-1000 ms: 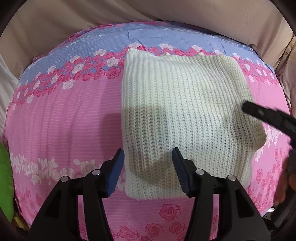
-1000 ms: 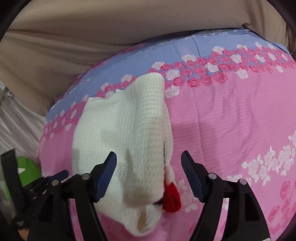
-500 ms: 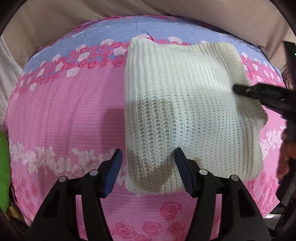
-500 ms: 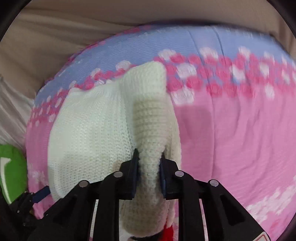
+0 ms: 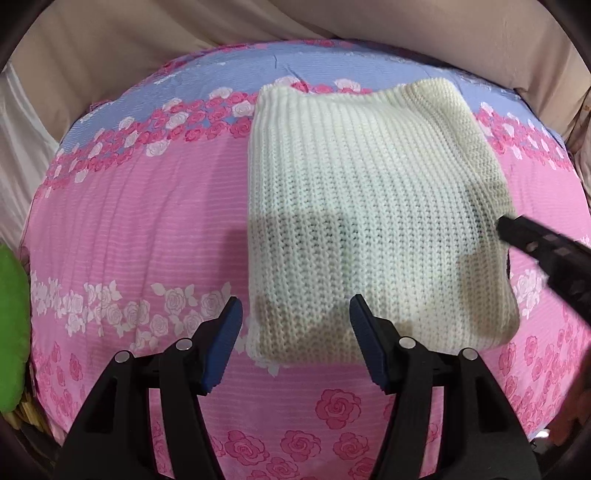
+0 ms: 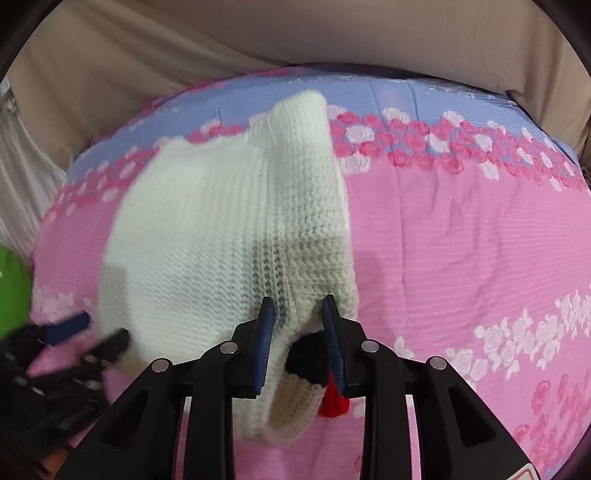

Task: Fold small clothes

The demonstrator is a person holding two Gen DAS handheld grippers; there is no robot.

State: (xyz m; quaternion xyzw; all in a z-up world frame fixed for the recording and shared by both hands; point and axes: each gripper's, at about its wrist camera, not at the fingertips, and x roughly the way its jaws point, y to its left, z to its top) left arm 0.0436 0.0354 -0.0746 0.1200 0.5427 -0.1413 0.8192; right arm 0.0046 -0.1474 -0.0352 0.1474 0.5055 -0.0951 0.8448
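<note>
A cream knitted sweater (image 5: 369,206) lies folded on the pink rose-patterned bedsheet (image 5: 140,221). My left gripper (image 5: 295,314) is open just above the sweater's near left corner, holding nothing. In the right wrist view my right gripper (image 6: 299,314) is shut on the sweater's (image 6: 229,236) right edge, with a fold of knit between its blue pads (image 6: 266,321). Black and red trim (image 6: 332,402) of the sweater hangs below the fingers. The right gripper also shows in the left wrist view (image 5: 506,229) at the sweater's right edge.
A green object (image 5: 11,325) sits at the bed's left edge. Beige fabric (image 5: 332,22) rises behind the bed. The sheet's blue band (image 6: 424,99) runs along the far side. My left gripper shows blurred at the lower left of the right wrist view (image 6: 88,332).
My right gripper closed on the sweater's right edge and still grips it, jaws now slightly wider apart. The left gripper stayed open and shifted slightly over the near corner.
</note>
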